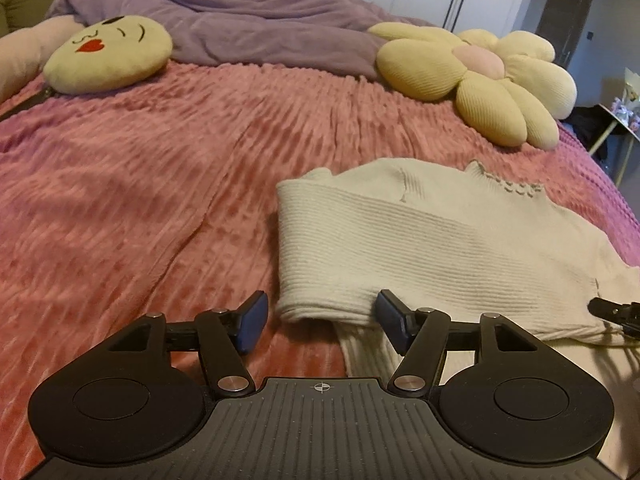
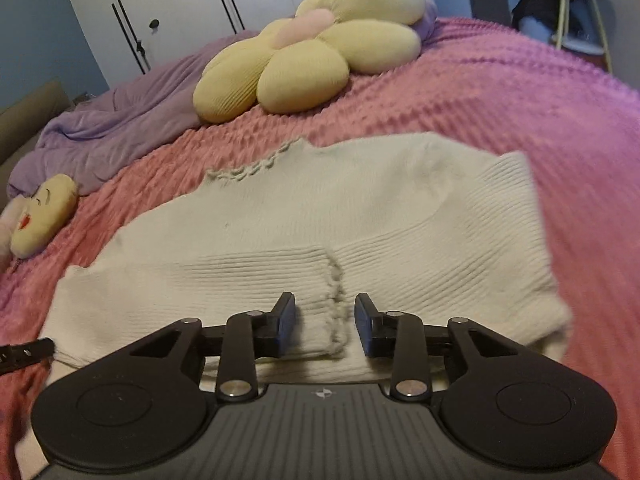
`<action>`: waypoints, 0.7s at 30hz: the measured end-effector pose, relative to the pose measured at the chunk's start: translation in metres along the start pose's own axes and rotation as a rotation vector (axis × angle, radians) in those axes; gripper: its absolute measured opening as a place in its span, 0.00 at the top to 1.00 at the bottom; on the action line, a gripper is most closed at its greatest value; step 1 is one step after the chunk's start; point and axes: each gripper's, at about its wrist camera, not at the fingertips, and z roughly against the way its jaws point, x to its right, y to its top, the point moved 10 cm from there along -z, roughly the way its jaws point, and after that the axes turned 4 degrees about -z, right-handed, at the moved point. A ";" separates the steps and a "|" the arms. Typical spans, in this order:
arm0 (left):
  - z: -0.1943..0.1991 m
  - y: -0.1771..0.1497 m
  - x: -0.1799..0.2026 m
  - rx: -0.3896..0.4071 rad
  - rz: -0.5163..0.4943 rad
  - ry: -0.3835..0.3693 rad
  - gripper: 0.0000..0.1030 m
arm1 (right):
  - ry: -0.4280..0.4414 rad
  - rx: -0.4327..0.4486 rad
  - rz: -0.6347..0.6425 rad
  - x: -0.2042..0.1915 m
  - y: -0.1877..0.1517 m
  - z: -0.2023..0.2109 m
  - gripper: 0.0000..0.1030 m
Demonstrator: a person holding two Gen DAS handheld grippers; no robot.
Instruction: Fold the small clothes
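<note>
A cream ribbed sweater [image 1: 440, 232] lies flat on the pink bedspread [image 1: 140, 200], its frilled collar toward the cushions. My left gripper [image 1: 320, 316] is open just over the sweater's folded left corner; the pads do not press it. In the right wrist view the sweater [image 2: 380, 200] has a sleeve [image 2: 248, 280] folded across its lower body. The sleeve's frilled cuff [image 2: 338, 308] lies in the gap of my right gripper [image 2: 326, 322], which is open with the pads clear of the cloth. Each view shows the tip of the other gripper at its edge.
A yellow flower cushion [image 1: 480, 80] [image 2: 312, 48] lies beyond the collar. A yellow face cushion [image 1: 108, 56] [image 2: 44, 212] and a rumpled purple blanket [image 1: 240, 20] sit at the bed's far side. A small side table [image 2: 580, 20] stands off the right bed edge.
</note>
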 end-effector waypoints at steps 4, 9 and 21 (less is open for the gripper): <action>0.000 0.001 0.002 -0.004 -0.017 0.016 0.35 | 0.079 -0.019 0.020 -0.017 0.000 -0.004 0.94; 0.006 0.007 0.014 0.017 -0.070 0.024 0.32 | -0.037 0.225 0.174 -0.016 0.034 0.042 0.94; -0.009 0.009 0.028 -0.017 -0.012 0.007 0.32 | -0.265 0.163 0.274 0.059 0.035 0.028 0.93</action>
